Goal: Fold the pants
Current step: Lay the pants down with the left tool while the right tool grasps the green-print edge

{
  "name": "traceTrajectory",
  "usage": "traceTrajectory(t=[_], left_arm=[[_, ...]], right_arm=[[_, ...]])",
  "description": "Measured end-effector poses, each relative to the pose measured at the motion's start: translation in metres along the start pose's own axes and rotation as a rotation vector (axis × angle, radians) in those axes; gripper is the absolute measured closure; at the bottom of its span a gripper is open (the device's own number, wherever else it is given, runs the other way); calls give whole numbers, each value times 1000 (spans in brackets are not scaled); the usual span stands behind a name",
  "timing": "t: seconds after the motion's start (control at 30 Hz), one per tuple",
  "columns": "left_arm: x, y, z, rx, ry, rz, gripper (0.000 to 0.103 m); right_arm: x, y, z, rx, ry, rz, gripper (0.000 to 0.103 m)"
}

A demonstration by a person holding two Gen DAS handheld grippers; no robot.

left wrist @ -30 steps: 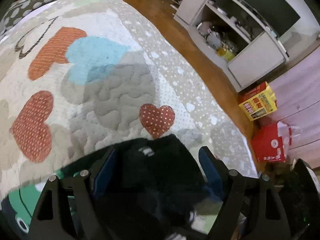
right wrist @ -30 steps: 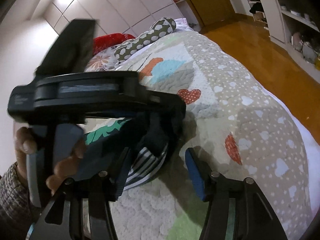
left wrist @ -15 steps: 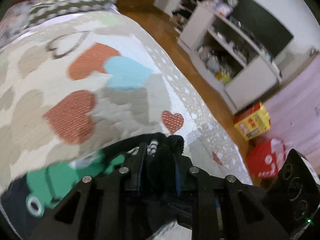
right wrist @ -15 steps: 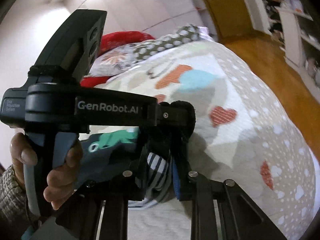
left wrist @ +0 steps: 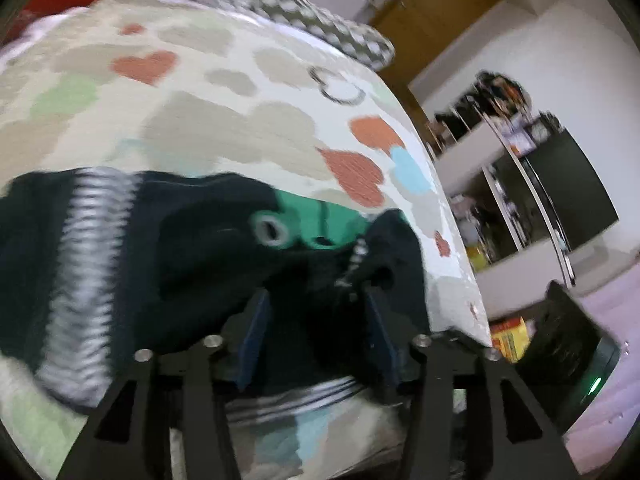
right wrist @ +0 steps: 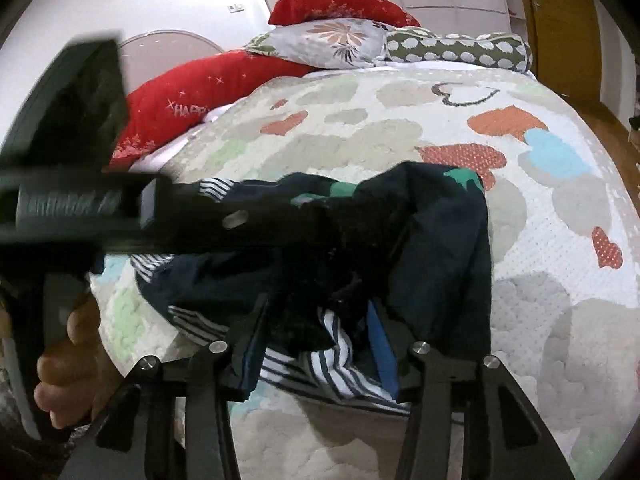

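Note:
The pants [left wrist: 192, 248] are dark navy with a green print and white-striped cuffs, bunched on the heart-patterned quilt [left wrist: 224, 136]. My left gripper [left wrist: 320, 308] is shut on a dark fold of the pants near their right end. In the right wrist view the pants [right wrist: 440, 240] lie heaped mid-bed. My right gripper [right wrist: 316, 336] is shut on the striped cuff and dark cloth. The left gripper's body [right wrist: 120, 216] crosses that view from the left and hides part of the pants.
Red, floral and dotted pillows [right wrist: 320, 40] lie at the head of the bed. The bed's right edge drops to a wooden floor [right wrist: 616, 136]. A white shelf unit with a dark TV [left wrist: 560, 200] and a yellow box [left wrist: 508, 336] stand beyond.
Both grippers closed on the pants about half a second ago and have since carried the cloth up the bed toward the pillows. The views are blurred with motion.

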State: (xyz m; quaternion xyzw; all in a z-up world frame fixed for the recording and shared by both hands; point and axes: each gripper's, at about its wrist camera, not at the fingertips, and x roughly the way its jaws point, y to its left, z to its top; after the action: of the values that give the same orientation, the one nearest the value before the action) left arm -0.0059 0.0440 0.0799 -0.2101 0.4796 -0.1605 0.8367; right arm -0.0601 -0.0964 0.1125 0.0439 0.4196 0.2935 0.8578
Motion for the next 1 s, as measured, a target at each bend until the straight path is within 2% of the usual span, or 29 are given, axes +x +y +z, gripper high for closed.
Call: traceTrajectory(t=[0.07, 0.17, 0.3, 0.37, 0.47, 0.57, 0.67, 0.8, 0.87, 1.0], left_arm=[[-14, 9, -7, -27, -43, 21, 50], [-22, 21, -12, -78, -60, 15, 50], [-26, 24, -18, -80, -69, 23, 50], [-28, 21, -20, -64, -70, 29, 50], [-33, 15, -25, -32, -77, 37, 50], [-35, 10, -27, -16, -80, 51, 50], [-36, 9, -27, -16, -74, 61, 50], [-36, 8, -29, -27, -73, 83, 50], [-35, 6, -29, -31, -71, 95, 50], [-34, -5, -30, -17, -74, 116, 50]], right_arm=[[-12, 1, 2, 8, -14, 12, 50], [-39, -3, 6, 25, -64, 30, 50], [-57, -12, 26, 69, -121, -21, 51], [-46, -16, 38, 77, -103, -80, 68], [-18, -19, 48, 100, -54, -79, 73], [20, -20, 49, 139, 25, -13, 74], [53, -22, 45, 155, 77, -2, 73], [49, -28, 42, 200, 46, 35, 73], [30, -30, 39, 213, -1, 64, 73], [-3, -37, 30, 247, -93, 49, 73]])
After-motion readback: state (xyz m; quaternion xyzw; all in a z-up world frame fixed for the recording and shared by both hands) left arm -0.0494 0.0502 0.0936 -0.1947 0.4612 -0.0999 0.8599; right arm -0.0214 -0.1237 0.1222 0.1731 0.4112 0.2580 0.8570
